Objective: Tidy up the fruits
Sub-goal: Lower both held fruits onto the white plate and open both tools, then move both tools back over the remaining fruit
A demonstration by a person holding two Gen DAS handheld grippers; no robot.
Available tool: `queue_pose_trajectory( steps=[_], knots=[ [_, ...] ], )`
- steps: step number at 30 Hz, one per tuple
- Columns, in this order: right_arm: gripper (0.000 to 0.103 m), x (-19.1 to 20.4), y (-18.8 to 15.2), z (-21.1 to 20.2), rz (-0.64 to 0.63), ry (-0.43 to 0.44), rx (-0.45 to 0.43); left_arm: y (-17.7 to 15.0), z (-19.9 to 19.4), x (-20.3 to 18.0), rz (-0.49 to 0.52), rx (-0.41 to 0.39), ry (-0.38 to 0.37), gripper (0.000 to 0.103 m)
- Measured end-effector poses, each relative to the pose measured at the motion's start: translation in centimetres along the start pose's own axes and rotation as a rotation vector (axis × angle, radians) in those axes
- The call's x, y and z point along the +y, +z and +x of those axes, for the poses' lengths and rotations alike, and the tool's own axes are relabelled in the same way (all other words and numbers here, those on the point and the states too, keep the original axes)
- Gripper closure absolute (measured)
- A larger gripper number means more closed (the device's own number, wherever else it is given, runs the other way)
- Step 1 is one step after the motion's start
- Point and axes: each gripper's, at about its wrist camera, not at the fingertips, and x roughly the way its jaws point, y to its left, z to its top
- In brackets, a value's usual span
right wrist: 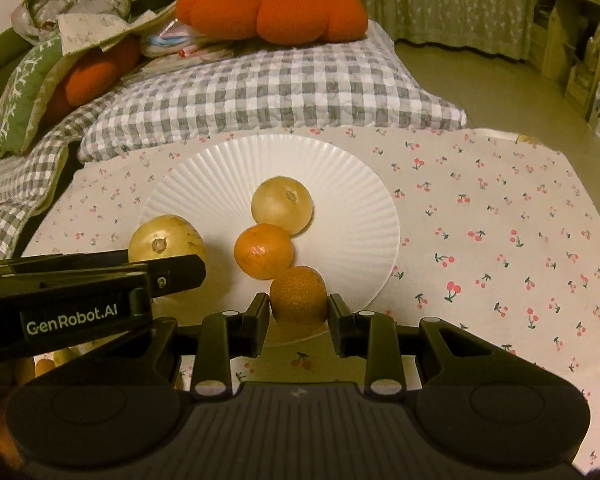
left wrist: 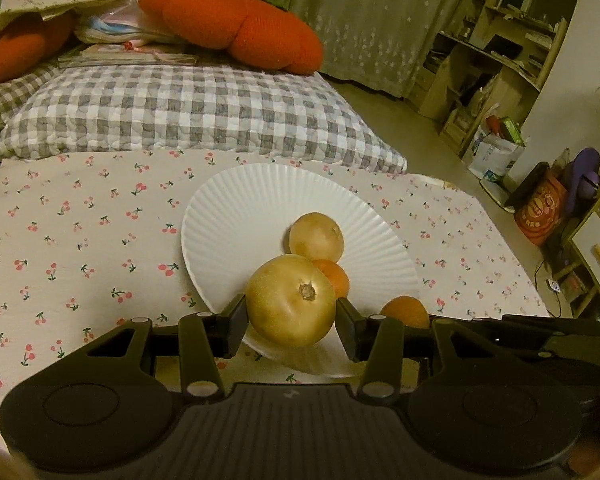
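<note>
A white fluted plate (left wrist: pixel 236 208) (right wrist: pixel 340 184) lies on the cherry-print cloth. On it sit a yellow pear (left wrist: pixel 317 236) (right wrist: pixel 282 205) and an orange tangerine (left wrist: pixel 334 278) (right wrist: pixel 264 251), touching. My left gripper (left wrist: pixel 291 314) is shut on a second, larger yellow pear (left wrist: pixel 291 305) (right wrist: pixel 166 240) over the plate's near left rim. My right gripper (right wrist: pixel 299 306) is shut on a second tangerine (right wrist: pixel 299 297) (left wrist: pixel 405 311) over the plate's near edge, next to the first tangerine.
A grey checked pillow (left wrist: pixel 188 112) (right wrist: pixel 268 92) lies behind the plate, with an orange pumpkin-shaped cushion (left wrist: pixel 228 20) (right wrist: pixel 272 4) on it. More small fruit (right wrist: pixel 40 364) shows at the lower left under the left gripper. Shelves and bags (left wrist: pixel 500 80) stand at the far right.
</note>
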Motion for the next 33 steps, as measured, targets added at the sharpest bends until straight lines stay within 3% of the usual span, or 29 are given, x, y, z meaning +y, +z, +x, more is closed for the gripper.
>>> queue_pose_trajectory(
  steps=[18, 22, 28, 33],
  knots=[
    [0.067, 0.0, 0.1, -0.8, 0.029, -0.009, -0.013, 0.2, -1.3, 0.5, 0.001, -0.022, 0.035, 0.057],
    [0.066, 0.3, 0.1, -1.2, 0.019, -0.016, -0.026, 0.2, -1.7, 0.6, 0.011, -0.031, 0.069, 0.047],
    [0.066, 0.8, 0.1, -1.6, -0.005, -0.017, -0.041, 0.0, -2.7, 1.6, -0.005, -0.038, 0.099, 0.04],
    [0.06, 1.4, 0.0, -1.8, -0.027, -0.029, -0.059, -0.1, -4.0, 2.8, -0.025, -0.047, 0.145, 0.033]
  ],
)
